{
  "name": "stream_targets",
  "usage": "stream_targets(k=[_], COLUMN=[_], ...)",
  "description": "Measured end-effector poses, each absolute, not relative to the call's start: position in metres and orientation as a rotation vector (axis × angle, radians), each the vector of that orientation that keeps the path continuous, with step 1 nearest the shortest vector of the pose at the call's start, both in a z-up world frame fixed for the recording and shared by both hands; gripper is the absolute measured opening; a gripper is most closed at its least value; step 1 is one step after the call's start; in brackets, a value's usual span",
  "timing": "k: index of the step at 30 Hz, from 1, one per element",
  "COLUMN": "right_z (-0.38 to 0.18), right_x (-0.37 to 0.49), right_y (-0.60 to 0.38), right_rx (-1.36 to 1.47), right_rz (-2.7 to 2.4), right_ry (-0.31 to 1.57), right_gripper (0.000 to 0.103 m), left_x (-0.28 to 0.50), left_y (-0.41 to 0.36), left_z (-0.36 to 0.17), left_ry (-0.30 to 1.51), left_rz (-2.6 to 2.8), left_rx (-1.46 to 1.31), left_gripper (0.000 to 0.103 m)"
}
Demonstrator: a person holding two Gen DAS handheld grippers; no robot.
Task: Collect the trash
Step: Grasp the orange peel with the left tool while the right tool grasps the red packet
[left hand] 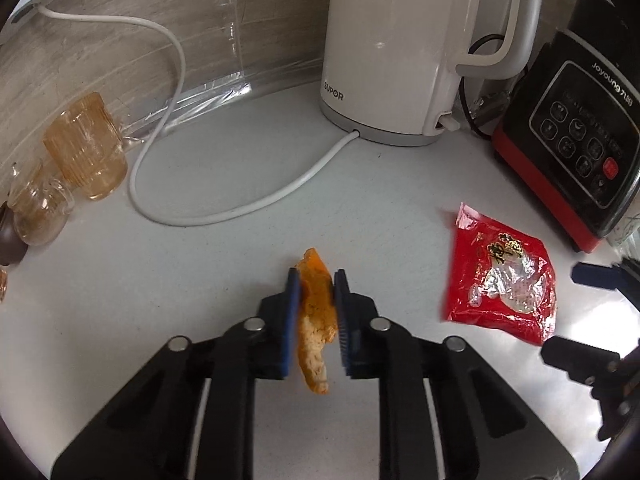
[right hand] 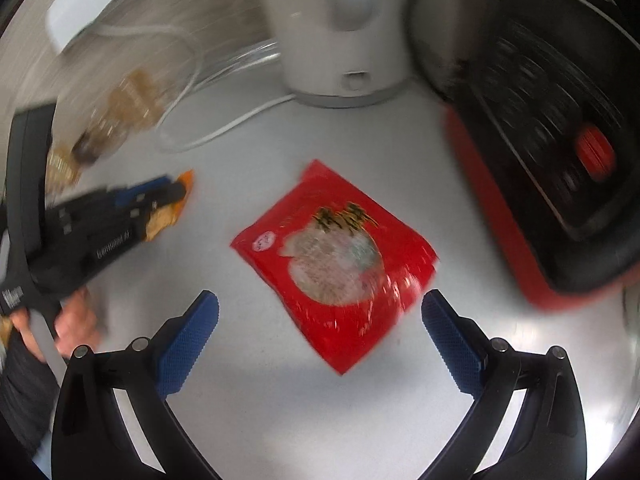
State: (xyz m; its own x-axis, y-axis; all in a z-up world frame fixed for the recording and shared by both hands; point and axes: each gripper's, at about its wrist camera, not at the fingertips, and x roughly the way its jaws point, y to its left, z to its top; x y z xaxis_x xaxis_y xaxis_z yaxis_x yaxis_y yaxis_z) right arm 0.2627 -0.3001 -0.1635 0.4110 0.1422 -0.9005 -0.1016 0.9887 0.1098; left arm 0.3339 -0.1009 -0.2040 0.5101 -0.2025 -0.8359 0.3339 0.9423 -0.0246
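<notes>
My left gripper (left hand: 316, 284) is shut on a piece of orange peel (left hand: 316, 320) and holds it above the white counter. The peel hangs between the blue pads. A red snack wrapper (right hand: 336, 264) lies flat on the counter, straight ahead of my right gripper (right hand: 320, 312), which is open and empty, its blue pads standing wide on either side of the wrapper's near end. The wrapper also shows in the left wrist view (left hand: 500, 280) at the right. The left gripper with the peel (right hand: 172, 208) shows at the left of the right wrist view.
A white kettle (left hand: 400, 48) stands at the back with its white cord (left hand: 224, 208) looping over the counter. A black and red blender base (left hand: 568, 152) stands at the right. Amber glass cups (left hand: 86, 148) stand at the left by the wall.
</notes>
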Motion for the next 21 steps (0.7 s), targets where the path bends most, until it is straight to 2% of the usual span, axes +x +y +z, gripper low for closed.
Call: stream_targets(k=[5, 21], right_z=[-0.166, -0.167], right_x=[0.282, 0.300], right_y=[-0.296, -0.306], right_rx=[-0.096, -0.145], right_rz=[0.256, 0.412], right_ry=[1.168, 1.206], right_gripper=[0.101, 0.101], left_x=[0.331, 0.332], left_y=[-0.101, -0.079], left_z=[-0.204, -0.204], left_ry=[0.979, 0.977], left_rz=[-0.326, -0.374], left_rx=[0.142, 0.097], left_gripper=[0.013, 0.009])
